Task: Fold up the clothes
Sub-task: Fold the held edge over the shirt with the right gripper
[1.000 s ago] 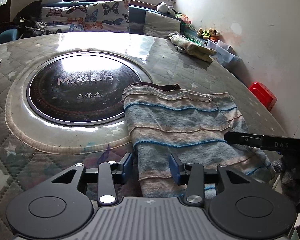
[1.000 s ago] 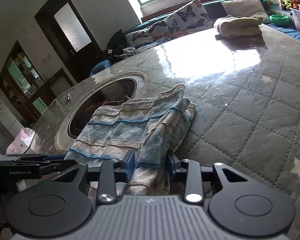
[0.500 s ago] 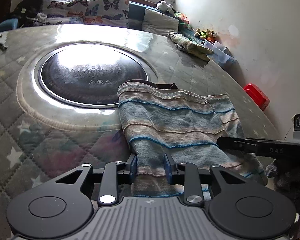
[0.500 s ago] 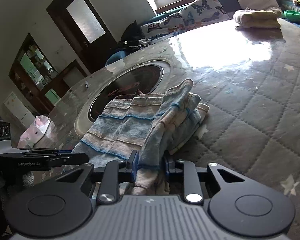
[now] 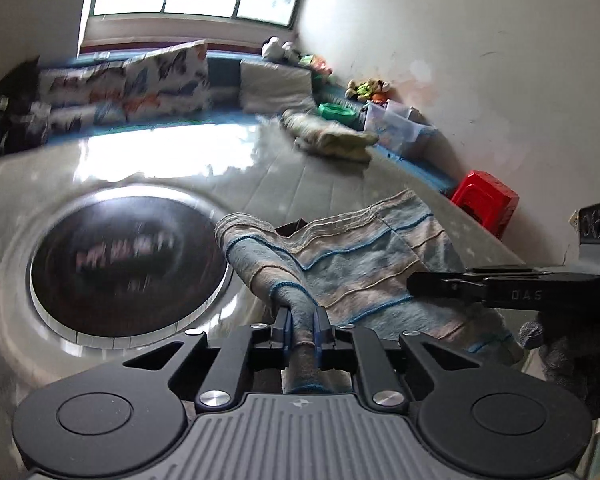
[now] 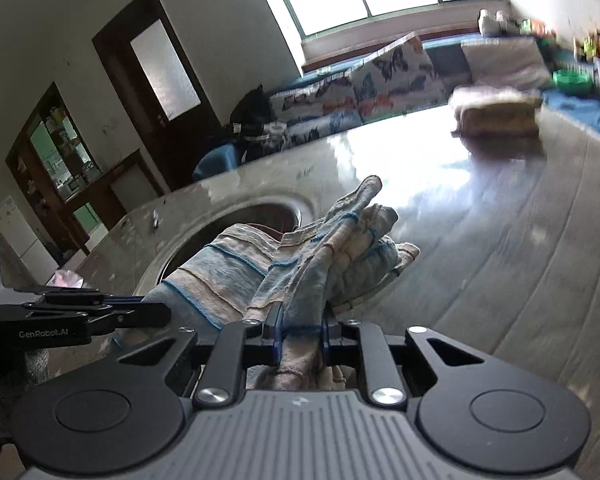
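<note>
Gripping the near edge of the striped garment point(image 5: 356, 264) in closed jaws, the left gripper point(image 5: 302, 326) and right gripper point(image 6: 300, 326) lift it off the surface point(image 6: 500, 240), seemingly mid-fold; next, carrying that edge evenly toward the far side.

Both grippers have clamped the garment's near edge and lifted it.

A second ago the left gripper point(image 5: 301, 326) stood with its fingers apart around the near hem of the striped garment point(image 5: 352, 256); they narrowed, and now pinch a bunched roll of cloth. The right gripper point(image 6: 299, 330) closed likewise on the garment's point(image 6: 300, 272) right-hand layers. The near edge, flat on the quilted table point(image 5: 308, 176) before, now rises toward both cameras, its left border curling into a ridge toward 11 o'clock. Both views have tilted up, showing more window, and are motion-blurred.
</note>
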The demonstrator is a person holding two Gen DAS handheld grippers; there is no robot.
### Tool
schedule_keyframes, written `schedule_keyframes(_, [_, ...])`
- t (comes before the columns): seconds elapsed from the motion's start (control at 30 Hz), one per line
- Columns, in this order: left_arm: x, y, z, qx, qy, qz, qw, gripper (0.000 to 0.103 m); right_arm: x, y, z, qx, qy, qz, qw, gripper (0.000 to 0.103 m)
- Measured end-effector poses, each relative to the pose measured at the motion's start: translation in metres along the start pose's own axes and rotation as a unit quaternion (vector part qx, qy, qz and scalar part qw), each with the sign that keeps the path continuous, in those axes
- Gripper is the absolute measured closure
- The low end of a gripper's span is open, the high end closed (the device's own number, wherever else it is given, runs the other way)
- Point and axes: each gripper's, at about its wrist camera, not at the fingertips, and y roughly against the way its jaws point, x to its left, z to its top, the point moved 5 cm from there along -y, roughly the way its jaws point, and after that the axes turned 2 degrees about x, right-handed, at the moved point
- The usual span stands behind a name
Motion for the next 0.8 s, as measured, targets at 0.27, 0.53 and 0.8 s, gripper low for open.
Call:
schedule_keyframes(0.27, [-0.027, -0.021, 0.047, -0.028, -0.034, 0.002, 0.9990, 0.091, -0.011, 0.022, 0.048, -0.045, 0.038, -0.032, 0.998, 0.087])
schedule_keyframes(0.53, [-0.048, -0.059, 0.082, -0.035, -0.053, 0.008, 0.9980, 0.091, -0.036, 0.025, 0.089, -0.051, 0.070, -0.076, 0.993, 0.087])
schedule_keyframes(0.8, [-0.056, -0.106, 0.093, -0.009, -0.048, 0.010, 0.9987, 0.091, -0.069, 0.015, 0.106, -0.037, 0.082, -0.122, 0.988, 0.087])
